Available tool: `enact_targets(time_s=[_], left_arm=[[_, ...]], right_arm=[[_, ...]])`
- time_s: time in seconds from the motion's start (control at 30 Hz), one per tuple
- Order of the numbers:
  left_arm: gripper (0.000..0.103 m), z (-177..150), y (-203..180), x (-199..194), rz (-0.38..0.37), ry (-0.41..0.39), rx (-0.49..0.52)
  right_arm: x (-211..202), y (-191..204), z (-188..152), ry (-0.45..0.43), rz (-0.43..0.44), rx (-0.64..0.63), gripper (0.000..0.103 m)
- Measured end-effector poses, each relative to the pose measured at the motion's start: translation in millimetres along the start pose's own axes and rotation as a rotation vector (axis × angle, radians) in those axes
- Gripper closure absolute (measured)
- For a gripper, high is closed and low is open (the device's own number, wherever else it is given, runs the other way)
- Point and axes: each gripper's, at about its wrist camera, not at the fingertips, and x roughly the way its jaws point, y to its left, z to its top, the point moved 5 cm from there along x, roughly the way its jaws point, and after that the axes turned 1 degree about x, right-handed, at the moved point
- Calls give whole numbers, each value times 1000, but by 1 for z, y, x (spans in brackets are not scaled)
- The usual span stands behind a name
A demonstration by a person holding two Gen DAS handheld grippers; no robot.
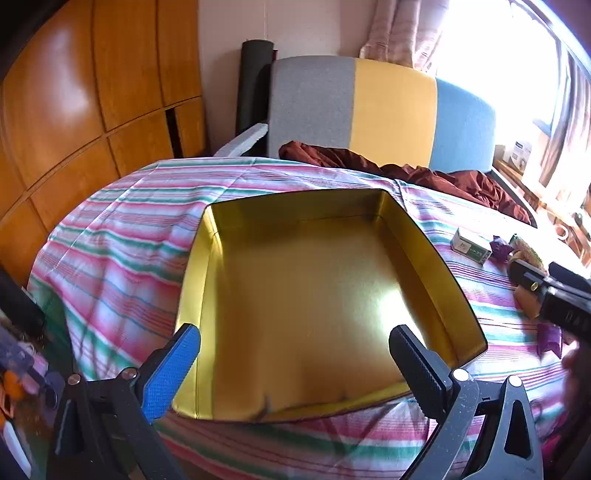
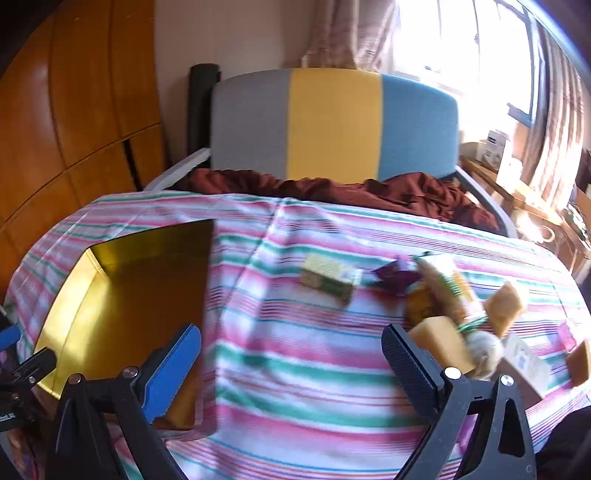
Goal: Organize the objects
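Both claws, left claw and right claw, gape wide and empty at frame bottom, gold tin positioned to receive the snack pile at right.

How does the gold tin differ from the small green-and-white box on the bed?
The open gold metal tin is far larger than the small green-and-white carton. The tin is lidless and empty; the carton looks closed. The tin is shiny, the carton matte and printed. Both are rectangular and rest on the striped bedsheet.

Home bedroom: wooden wardrobe, curtains, upholstered headboard.
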Motion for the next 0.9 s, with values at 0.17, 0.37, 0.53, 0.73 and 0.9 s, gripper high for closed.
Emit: enact_targets(time_s=[0.17,0.37,0.53,0.73,0.9], left_arm=[[0,20,-30,1,-50,-19,84],[0,47,-84,5,-122,-48,202],[0,69,-138,23,-178,-29,270],[0,86,-201,57,-211,13,358],[0,92,-241,93,-222,71,418]], right_arm=[[0,-70,27,-24,-69,121,3],[14,-156,45,-63,-176,238,3],[28,-211,33,-88,-204,405,3],[30,-228,29,-64,-168,497,3],[34,-233,25,-40,-124,537,3]])
